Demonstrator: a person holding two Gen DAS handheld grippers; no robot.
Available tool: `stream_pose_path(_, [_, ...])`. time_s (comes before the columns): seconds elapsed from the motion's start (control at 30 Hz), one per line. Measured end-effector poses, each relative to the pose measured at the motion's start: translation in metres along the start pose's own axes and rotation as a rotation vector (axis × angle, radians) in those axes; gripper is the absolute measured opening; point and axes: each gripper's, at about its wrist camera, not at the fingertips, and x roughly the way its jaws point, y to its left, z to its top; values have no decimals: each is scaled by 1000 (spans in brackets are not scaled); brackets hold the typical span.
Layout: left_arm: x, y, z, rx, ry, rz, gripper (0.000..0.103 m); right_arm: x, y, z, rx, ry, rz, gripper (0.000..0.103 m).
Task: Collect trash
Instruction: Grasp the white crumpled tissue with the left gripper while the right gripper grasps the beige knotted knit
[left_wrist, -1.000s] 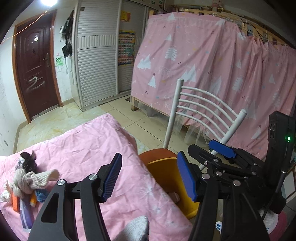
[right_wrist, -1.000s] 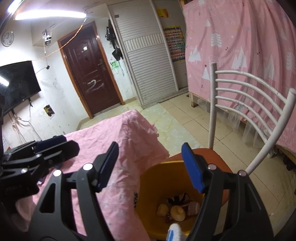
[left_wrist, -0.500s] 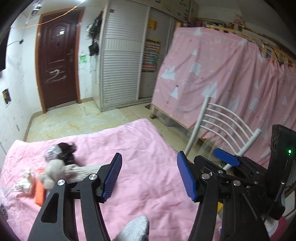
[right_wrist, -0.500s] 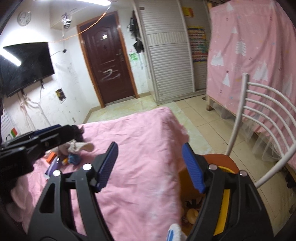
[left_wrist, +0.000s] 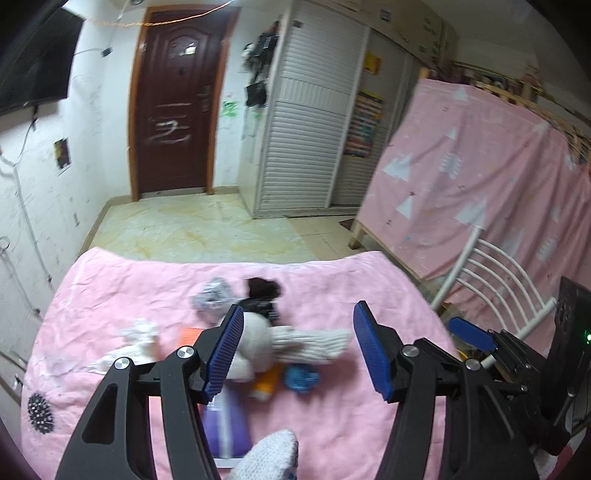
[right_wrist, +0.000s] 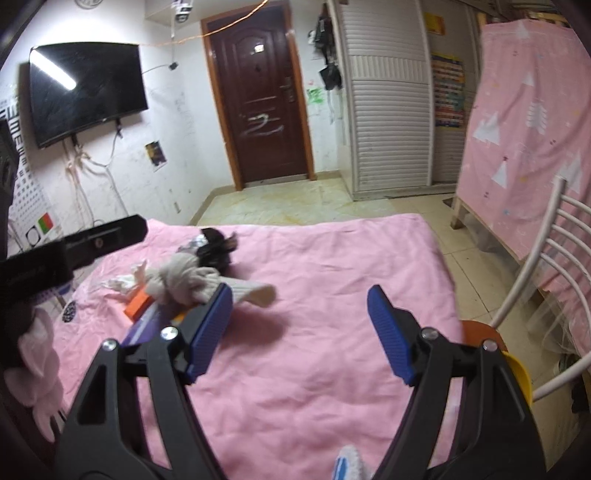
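Note:
A pile of trash lies on the pink-covered table (left_wrist: 110, 280): a knotted white sock (left_wrist: 295, 339), a black wad (left_wrist: 262, 288), a grey crumpled bag (left_wrist: 210, 295), white tissue (left_wrist: 142, 332), an orange packet (left_wrist: 267, 382), a blue scrap (left_wrist: 301, 378) and a purple pack (left_wrist: 225, 424). My left gripper (left_wrist: 297, 354) is open and empty, above the pile. My right gripper (right_wrist: 299, 330) is open and empty, right of the pile (right_wrist: 184, 273). The yellow bin (right_wrist: 519, 373) shows only as an edge on the chair seat.
A white metal chair (right_wrist: 546, 266) stands at the table's right side, with an orange seat (right_wrist: 480, 330). A pink curtain (left_wrist: 480, 177) hangs behind it. A brown door (left_wrist: 173, 96), a white slatted wardrobe (left_wrist: 306, 122) and a wall TV (right_wrist: 85, 88) lie farther off.
Both grippers have swung left, away from the yellow bin on the chair and toward the trash pile. The pile now sits between the left gripper's fingers in view. Both stayed open.

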Motion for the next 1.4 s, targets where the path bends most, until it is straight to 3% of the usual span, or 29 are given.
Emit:
stream_pose_path(0.27, [3,45,5,-47,22,54,53,29,37,4,-50,45,47,73])
stream_pose_path(0.7, [40,117,-4,-114,149,201,60,64,82,7,-121,99,116,80])
stream_pose_path(1.1, [71,138,-23,-103,222,244,60,85,114,9,-192,134,153,86])
stream_pose_path(1.4, [80,137,-28,-82,246,232,27,105,122,13,-204,169,162,87])
